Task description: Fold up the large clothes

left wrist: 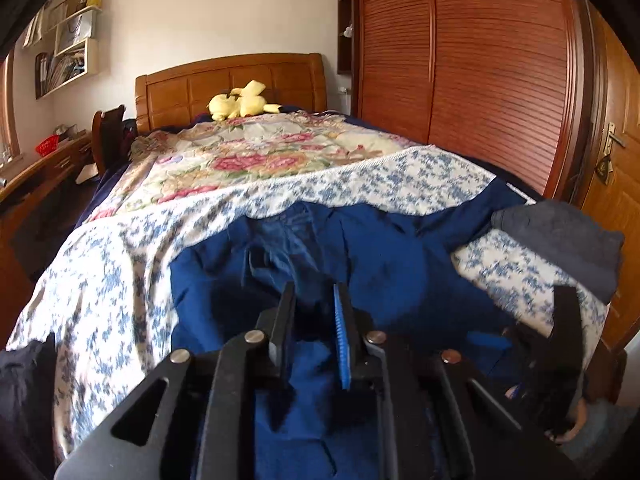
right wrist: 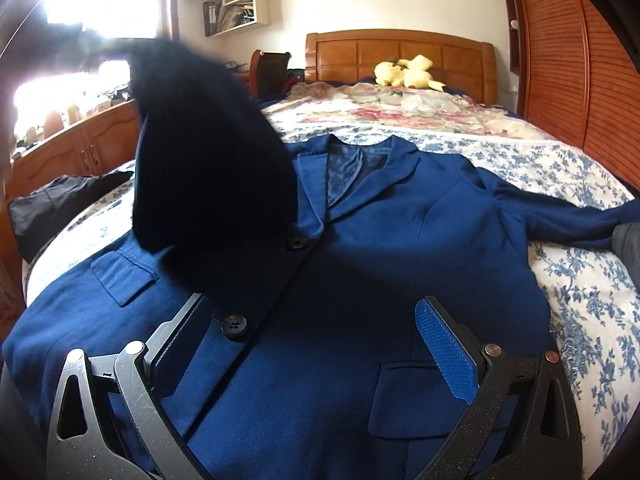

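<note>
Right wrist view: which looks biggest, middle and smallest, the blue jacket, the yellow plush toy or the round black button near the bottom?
1. jacket, covering most of the picture.
2. plush toy, small by the headboard, though it lies much farther from the camera, so its true size is unsure.
3. button, smallest even though it is close.

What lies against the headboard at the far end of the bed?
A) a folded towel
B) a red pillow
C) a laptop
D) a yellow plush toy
D: a yellow plush toy rests by the wooden headboard, beyond the blue jacket.
</note>
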`<state>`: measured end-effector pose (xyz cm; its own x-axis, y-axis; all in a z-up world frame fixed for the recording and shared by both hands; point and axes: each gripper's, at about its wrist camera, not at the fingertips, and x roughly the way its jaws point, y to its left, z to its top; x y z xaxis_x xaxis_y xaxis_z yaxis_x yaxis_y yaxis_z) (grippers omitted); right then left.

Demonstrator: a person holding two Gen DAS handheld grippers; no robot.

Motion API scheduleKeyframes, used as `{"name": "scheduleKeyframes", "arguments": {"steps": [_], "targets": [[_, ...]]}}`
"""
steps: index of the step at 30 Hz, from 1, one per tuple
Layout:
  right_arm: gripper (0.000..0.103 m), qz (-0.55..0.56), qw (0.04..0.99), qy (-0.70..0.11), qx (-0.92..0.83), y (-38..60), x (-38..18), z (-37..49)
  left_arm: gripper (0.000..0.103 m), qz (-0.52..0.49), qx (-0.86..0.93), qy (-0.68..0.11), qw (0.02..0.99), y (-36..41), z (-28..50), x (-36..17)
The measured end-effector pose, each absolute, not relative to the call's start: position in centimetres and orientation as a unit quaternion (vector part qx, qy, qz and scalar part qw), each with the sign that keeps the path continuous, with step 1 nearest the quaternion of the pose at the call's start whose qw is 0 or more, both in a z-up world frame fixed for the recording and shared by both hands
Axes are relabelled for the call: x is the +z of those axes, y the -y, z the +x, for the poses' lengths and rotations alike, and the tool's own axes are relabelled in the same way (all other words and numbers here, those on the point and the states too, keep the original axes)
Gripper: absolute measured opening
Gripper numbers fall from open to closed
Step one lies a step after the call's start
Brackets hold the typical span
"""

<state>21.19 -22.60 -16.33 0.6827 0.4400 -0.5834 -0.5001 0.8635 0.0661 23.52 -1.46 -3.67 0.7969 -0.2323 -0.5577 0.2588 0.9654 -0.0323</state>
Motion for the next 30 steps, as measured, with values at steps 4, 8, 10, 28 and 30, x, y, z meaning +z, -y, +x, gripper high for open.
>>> {"name": "scheduleKeyframes", "arguments": {"steps": [4, 8, 10, 28, 30], "targets": [[0.103, -0.048, 0.912, -0.315, 0.259, 22.4, -16.7, 21.5, 0.023, 0.03, -0.11, -0.277, 0.954, 0.8, 21.8, -6.0], [0.103, -0.051, 0.913, -0.314, 0.257, 22.2, -16.8, 21.4, 0.03, -0.003, -0.1, -0.286, 0.953, -1.2, 20.1, -8.3], [0.103, -0.056, 0.912, -0.315, 0.255, 22.1, -16.9, 21.4, 0.033, -0.009, -0.092, -0.291, 0.952, -2.0, 19.5, -9.3], [0.103, -0.091, 0.904, -0.337, 0.248, 20.2, -16.7, 22.2, 0.039, -0.048, -0.007, -0.321, 0.946, -9.1, 12.8, -15.2], [0.103, -0.096, 0.902, -0.334, 0.256, 19.4, -16.2, 22.0, 0.039, -0.046, 0.001, -0.319, 0.947, -9.4, 12.2, -15.5]]}}
